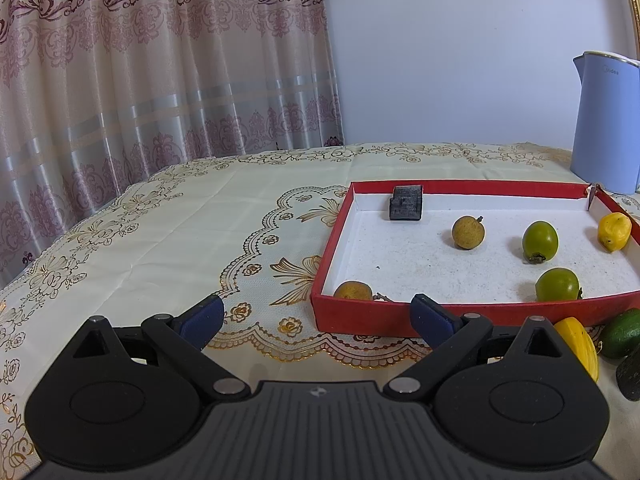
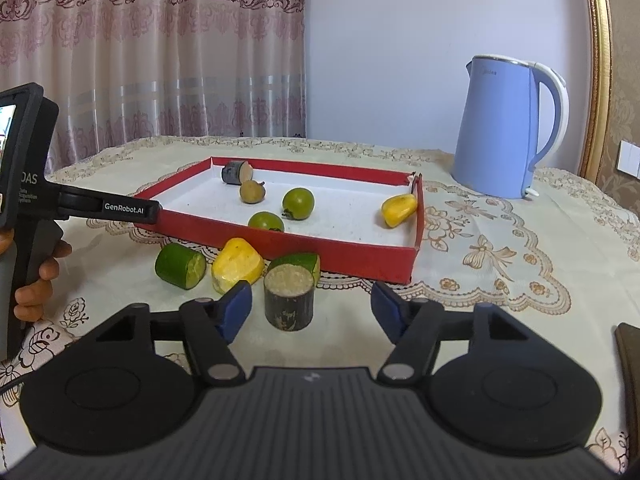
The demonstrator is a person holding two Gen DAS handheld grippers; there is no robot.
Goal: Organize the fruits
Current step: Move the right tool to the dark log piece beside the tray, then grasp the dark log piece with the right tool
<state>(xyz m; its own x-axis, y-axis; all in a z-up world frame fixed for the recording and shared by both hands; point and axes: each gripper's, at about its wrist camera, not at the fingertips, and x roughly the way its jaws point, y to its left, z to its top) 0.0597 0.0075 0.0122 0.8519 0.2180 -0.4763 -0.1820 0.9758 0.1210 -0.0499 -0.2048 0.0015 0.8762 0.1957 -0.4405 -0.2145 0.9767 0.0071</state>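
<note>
A red tray (image 2: pixel 360 258) with a white floor holds a dark cane piece (image 2: pixel 236 172), a brown round fruit (image 2: pixel 251 192), two green round fruits (image 2: pixel 298 202) and a yellow piece (image 2: pixel 397 209). In front of it on the cloth lie a green cut piece (image 2: pixel 180 266), a yellow piece (image 2: pixel 236 265) and an upright dark cane piece (image 2: pixel 289 300). My right gripper (image 2: pixel 312 304) is open, and this cane piece stands between its blue pads, untouched. My left gripper (image 1: pixel 318 312) is open and empty before the tray's near left corner (image 1: pixel 360 316).
A blue kettle (image 2: pixel 500 132) stands on the table behind the tray's right end. A hand (image 2: pixel 36 280) holds the left gripper at the left of the right wrist view. Curtains hang behind the table. A gold frame (image 2: pixel 600 80) edges the wall at right.
</note>
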